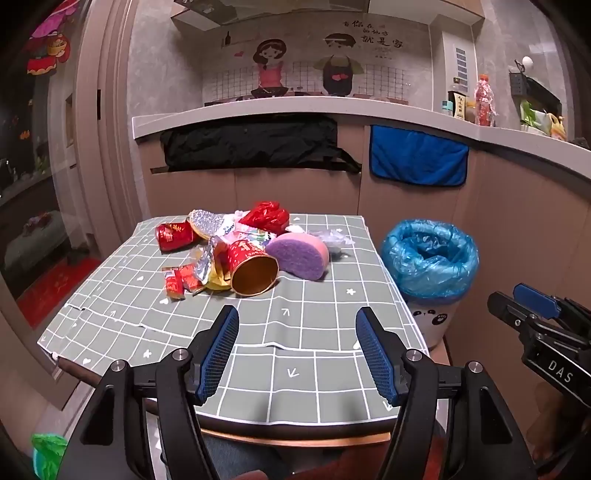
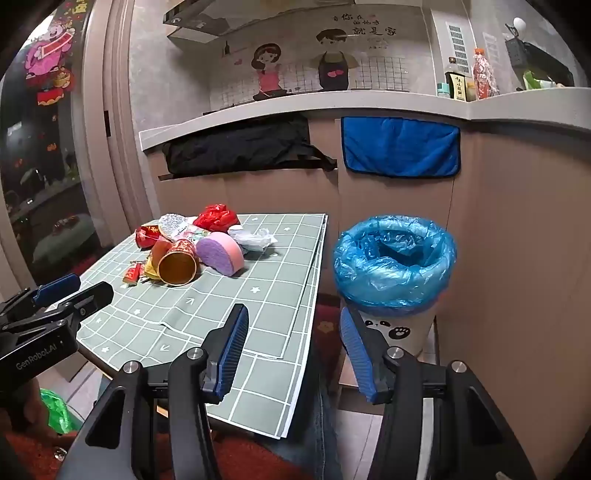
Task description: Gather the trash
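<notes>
While both stand empty, left gripper (image 1: 297,332) wide, right gripper (image 2: 291,332) narrower, trash pile (image 1: 236,247) ahead (untouched), bin (image 2: 393,258) right.

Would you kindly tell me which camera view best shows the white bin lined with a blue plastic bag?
The right wrist view: the white bin lined with a blue plastic bag sits large and central. The left wrist view shows it smaller, towards the right.

Home kitchen: countertop (image 1: 332,107) (condiment bottles (image 1: 484,99)), range hood (image 2: 207,22).
</notes>
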